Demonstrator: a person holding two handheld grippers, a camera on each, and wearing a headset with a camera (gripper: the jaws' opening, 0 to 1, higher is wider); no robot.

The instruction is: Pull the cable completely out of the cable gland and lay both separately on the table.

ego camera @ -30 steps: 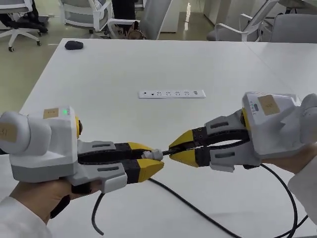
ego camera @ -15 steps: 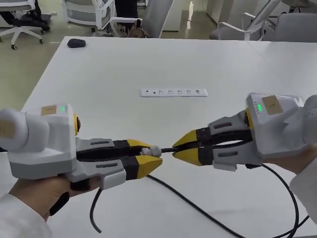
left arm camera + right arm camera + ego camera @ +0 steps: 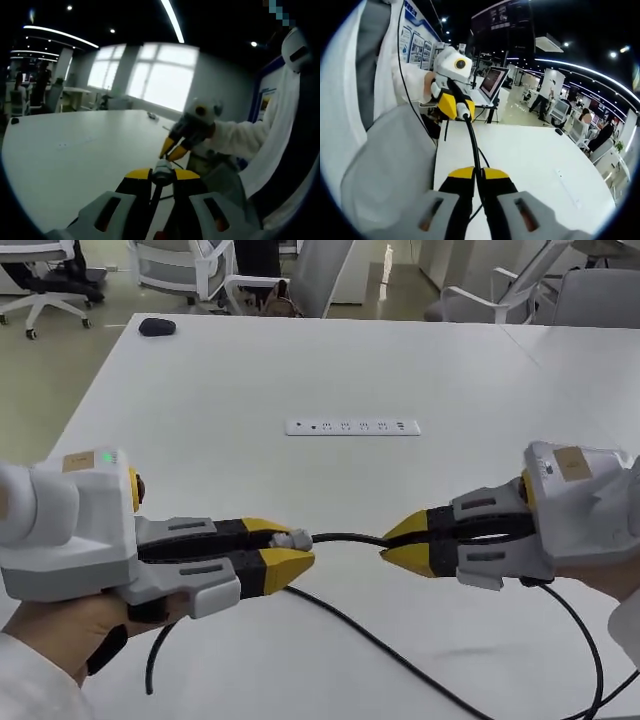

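Note:
My left gripper [image 3: 300, 552] is shut on a small grey cable gland [image 3: 293, 539], held above the white table [image 3: 300, 370]. A black cable [image 3: 345, 538] runs from the gland across a short gap into my right gripper [image 3: 392, 543], which is shut on it. The cable still passes through the gland. Its tail [image 3: 165, 650] hangs below the left gripper, and the rest loops over the table [image 3: 420, 670] toward the lower right. In the left gripper view the gland [image 3: 162, 170] sits between the yellow jaws, with the right gripper [image 3: 172, 149] beyond. In the right gripper view the cable [image 3: 471, 137] leads to the left gripper [image 3: 462, 116].
A white power strip [image 3: 352, 426] lies mid-table. A dark computer mouse [image 3: 156, 327] rests at the far left corner. Office chairs [image 3: 180, 265] stand beyond the far edge. A person's hand [image 3: 70, 625] holds the left gripper.
The grippers have drawn apart: the right one moved right along with the cable, the left one slightly left. More bare cable now spans the gap between them.

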